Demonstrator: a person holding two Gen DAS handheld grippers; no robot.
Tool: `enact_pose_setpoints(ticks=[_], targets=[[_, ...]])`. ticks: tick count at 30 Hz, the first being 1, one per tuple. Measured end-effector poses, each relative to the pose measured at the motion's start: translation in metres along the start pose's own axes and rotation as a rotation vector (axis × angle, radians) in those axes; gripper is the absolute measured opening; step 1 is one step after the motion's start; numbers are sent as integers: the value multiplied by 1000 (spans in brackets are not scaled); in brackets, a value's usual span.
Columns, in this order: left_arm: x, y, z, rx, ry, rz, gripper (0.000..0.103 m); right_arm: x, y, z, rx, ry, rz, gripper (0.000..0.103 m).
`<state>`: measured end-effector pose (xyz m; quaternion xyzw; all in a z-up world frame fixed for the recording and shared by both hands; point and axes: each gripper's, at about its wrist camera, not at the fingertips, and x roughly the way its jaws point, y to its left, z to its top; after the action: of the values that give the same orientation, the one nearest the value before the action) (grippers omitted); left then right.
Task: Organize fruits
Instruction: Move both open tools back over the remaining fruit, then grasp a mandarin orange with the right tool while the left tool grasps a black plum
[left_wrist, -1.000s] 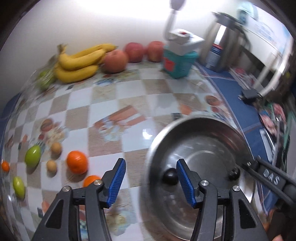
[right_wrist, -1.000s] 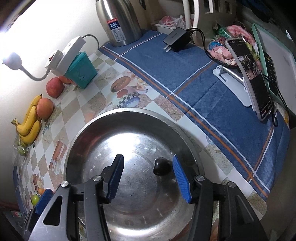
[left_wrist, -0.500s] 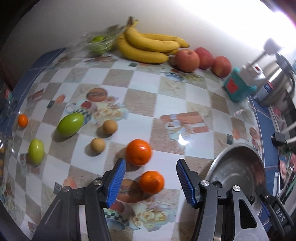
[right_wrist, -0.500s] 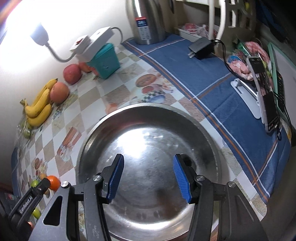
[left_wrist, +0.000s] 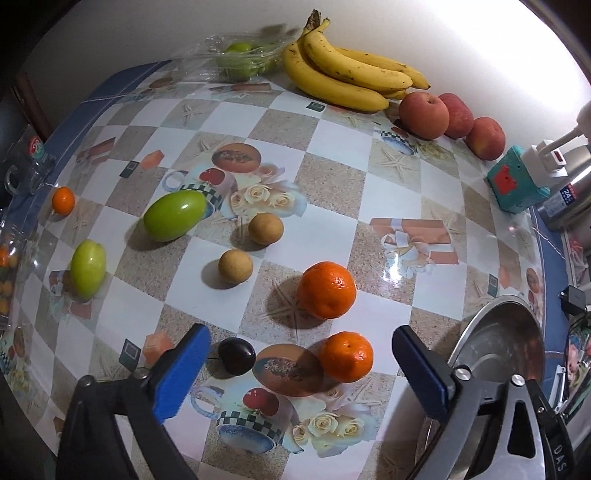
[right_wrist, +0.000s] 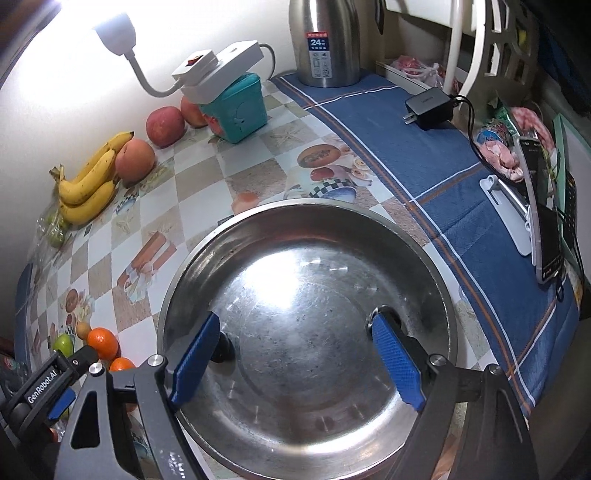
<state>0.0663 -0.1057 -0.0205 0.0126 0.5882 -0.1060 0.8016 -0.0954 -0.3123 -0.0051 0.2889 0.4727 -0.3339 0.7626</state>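
My left gripper (left_wrist: 301, 360) is open and empty over the tablecloth. Between its fingers lie a small orange (left_wrist: 346, 356) and a dark plum (left_wrist: 236, 356); a larger orange (left_wrist: 327, 290) sits just beyond. Two tan round fruits (left_wrist: 235, 271), two green fruits (left_wrist: 174, 216) and a tiny orange (left_wrist: 63, 199) lie farther left. Bananas (left_wrist: 347, 75) and three apples (left_wrist: 423, 114) line the wall. My right gripper (right_wrist: 295, 354) is open and empty above the steel bowl (right_wrist: 369, 229), which holds two dark fruits partly hidden behind the fingers. The bowl's rim (left_wrist: 480, 325) shows in the left wrist view.
A teal box (right_wrist: 238, 109) with a white power strip and lamp stands by the wall, beside a steel kettle (right_wrist: 325, 40). A charger (right_wrist: 428, 107), phone on a stand (right_wrist: 543, 206) and snack packets lie on the blue cloth. A bag of green fruit (left_wrist: 240, 59) sits far left.
My left gripper has swung left from above the bowl to over the loose fruit. My right gripper has drawn back slightly over the bowl; the dark fruit sits behind its fingers now.
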Motion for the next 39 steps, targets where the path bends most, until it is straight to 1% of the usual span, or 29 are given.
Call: enact_pose_setpoints(ticks=[2,4,9,13,20,24,29,34,39], targets=[[1,1,0,-4,4,6,103,1,2,0,-11,1,-2,88],[3,2,0,-11,11,12,103,2,3,-1,-18,0,-7,96],[6,5,-1,-16,16,33,103,0,3,-1,-23,-11,-6,96],[3,5,-1,1,-13,45,103,-3,4,0,-26,-27,-9,97],[-6,8,2,30,-37,33,103,-10,7,0,-26,-52,19,97],[-11,12,2,55,-58,53,103,-15,13,-2,-44,-63,31,97],[-20,19,1,83,-83,58,103,-18,24,-8,-72,-55,67,97],[-28,33,-1,76,-106,88,103,-23,38,-13,-110,-52,84,97],[-33,54,0,40,-111,89,103,-24,58,-23,-161,-31,119,97]])
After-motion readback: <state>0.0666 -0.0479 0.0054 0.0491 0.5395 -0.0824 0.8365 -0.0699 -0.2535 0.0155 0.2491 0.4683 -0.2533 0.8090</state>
